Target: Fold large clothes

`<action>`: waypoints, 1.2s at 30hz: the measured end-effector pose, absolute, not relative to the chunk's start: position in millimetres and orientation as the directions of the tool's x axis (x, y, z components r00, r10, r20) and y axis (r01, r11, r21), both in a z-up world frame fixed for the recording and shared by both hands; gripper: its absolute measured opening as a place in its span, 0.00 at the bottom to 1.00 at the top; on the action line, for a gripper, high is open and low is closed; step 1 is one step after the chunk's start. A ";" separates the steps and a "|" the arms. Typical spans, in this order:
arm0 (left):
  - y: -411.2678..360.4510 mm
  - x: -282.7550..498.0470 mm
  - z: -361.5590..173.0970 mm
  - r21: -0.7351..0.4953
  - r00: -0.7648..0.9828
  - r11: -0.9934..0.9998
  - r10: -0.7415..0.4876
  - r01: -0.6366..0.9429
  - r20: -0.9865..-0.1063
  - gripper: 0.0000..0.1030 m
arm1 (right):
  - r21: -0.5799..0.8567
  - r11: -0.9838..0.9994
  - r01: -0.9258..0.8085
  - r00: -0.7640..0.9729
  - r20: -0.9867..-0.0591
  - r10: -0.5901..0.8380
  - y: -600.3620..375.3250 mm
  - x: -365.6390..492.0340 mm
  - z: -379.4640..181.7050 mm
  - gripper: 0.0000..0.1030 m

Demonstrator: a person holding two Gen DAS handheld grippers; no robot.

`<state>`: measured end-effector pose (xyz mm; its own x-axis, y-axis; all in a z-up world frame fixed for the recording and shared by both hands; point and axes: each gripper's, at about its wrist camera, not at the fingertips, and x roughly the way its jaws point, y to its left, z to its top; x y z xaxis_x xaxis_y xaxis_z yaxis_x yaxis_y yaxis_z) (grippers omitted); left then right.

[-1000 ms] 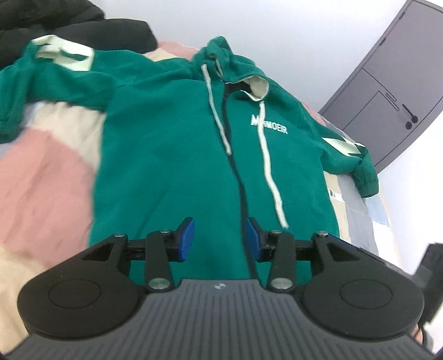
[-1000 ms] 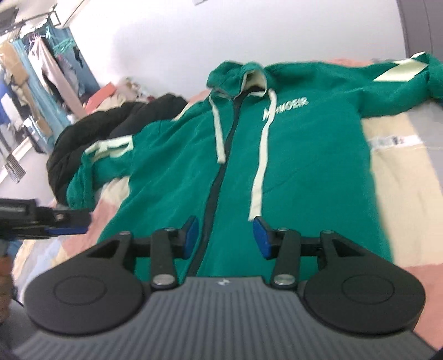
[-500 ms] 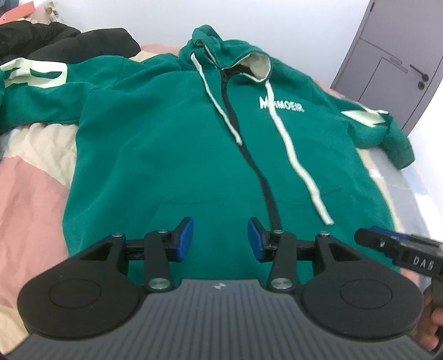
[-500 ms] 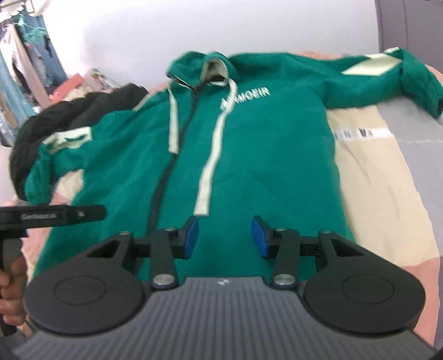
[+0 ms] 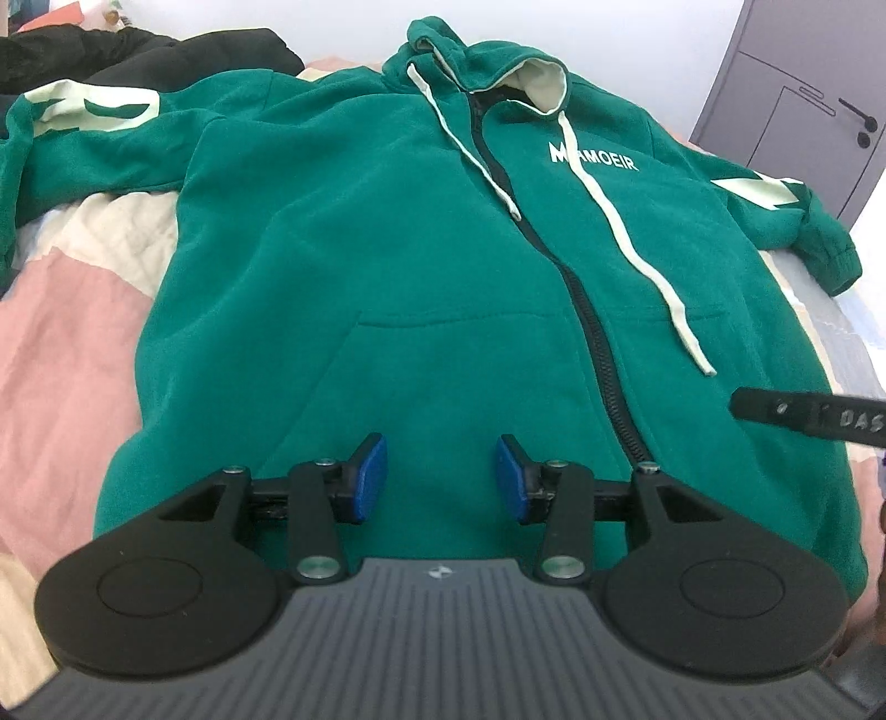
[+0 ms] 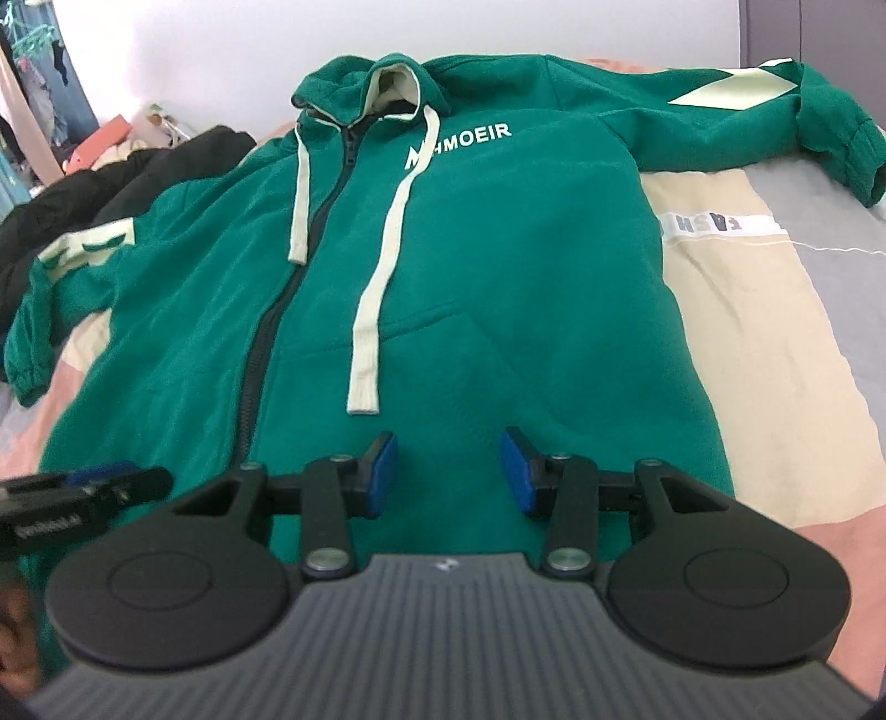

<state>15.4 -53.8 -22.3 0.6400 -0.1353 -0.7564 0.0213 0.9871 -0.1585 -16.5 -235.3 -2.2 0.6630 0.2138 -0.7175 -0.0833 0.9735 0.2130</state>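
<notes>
A green zip-front hoodie [image 5: 432, 266] lies face up and spread flat on a patchwork bed [image 5: 61, 354], filling the centre of both wrist views, its hood toward the top of the frame and both sleeves stretched outward. White chest lettering [image 6: 459, 143], partly crossed by a pale drawstring [image 6: 382, 277], reads "MOEIR" after two unclear opening letters. A white strip [image 6: 714, 224] on the bedding, at right in the right wrist view, carries dark print that cannot be read with certainty.

The left hand-held gripper [image 5: 441, 479] hovers over the lower hem, released, blue pads apart with nothing between them. The right hand-held gripper [image 6: 448, 474] stands likewise released above the hem; its side, marked "DAS", shows at the right edge of the left wrist view. Black garments [image 5: 138, 50] sit piled at upper left; a grey door [image 5: 803, 99] stands at upper right.
</notes>
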 end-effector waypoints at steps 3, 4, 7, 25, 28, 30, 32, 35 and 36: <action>-50.3 13.3 -17.2 -0.183 0.640 0.983 -0.145 0.006 -0.755 0.52 | 0.250 0.964 -0.093 0.689 -0.683 0.244 -240.1 -23.2 9.9 0.44; -50.5 11.9 -14.5 -0.186 0.643 0.983 -0.145 0.004 -0.752 0.54 | 0.269 0.958 -0.100 0.702 -0.663 0.259 -242.8 -26.4 15.8 0.44; -50.5 3.8 -3.3 -0.192 0.673 0.981 -0.150 0.012 -0.724 0.58 | 0.304 0.947 -0.102 0.738 -0.615 0.277 -254.8 -30.6 36.4 0.44; -64.6 15.7 15.5 -0.234 0.716 0.970 -0.212 0.070 -0.665 0.63 | -0.086 0.916 0.391 0.768 -0.518 -0.376 -469.4 105.7 32.3 0.72; -66.6 29.2 11.1 -0.244 0.707 0.967 -0.219 0.068 -0.672 0.63 | -0.126 0.909 0.398 0.763 -0.504 -0.404 -490.0 124.7 16.8 0.72; -68.3 38.6 7.1 -0.256 0.694 0.965 -0.229 0.066 -0.683 0.63 | -0.138 0.914 0.382 0.782 -0.479 -0.399 -501.4 135.3 11.5 0.72; -68.0 45.7 3.3 -0.267 0.682 0.962 -0.234 0.059 -0.693 0.63 | -0.156 0.922 0.355 0.795 -0.468 -0.386 -506.3 148.1 9.8 0.71; -67.3 54.7 -1.3 -0.296 0.664 0.954 -0.248 0.041 -0.705 0.63 | -0.174 0.927 0.333 0.799 -0.470 -0.375 -508.9 160.4 12.3 0.59; -66.4 56.3 -1.8 -0.308 0.661 0.951 -0.254 0.036 -0.706 0.63 | -0.132 0.932 0.337 0.802 -0.477 -0.358 -514.1 160.1 16.7 0.39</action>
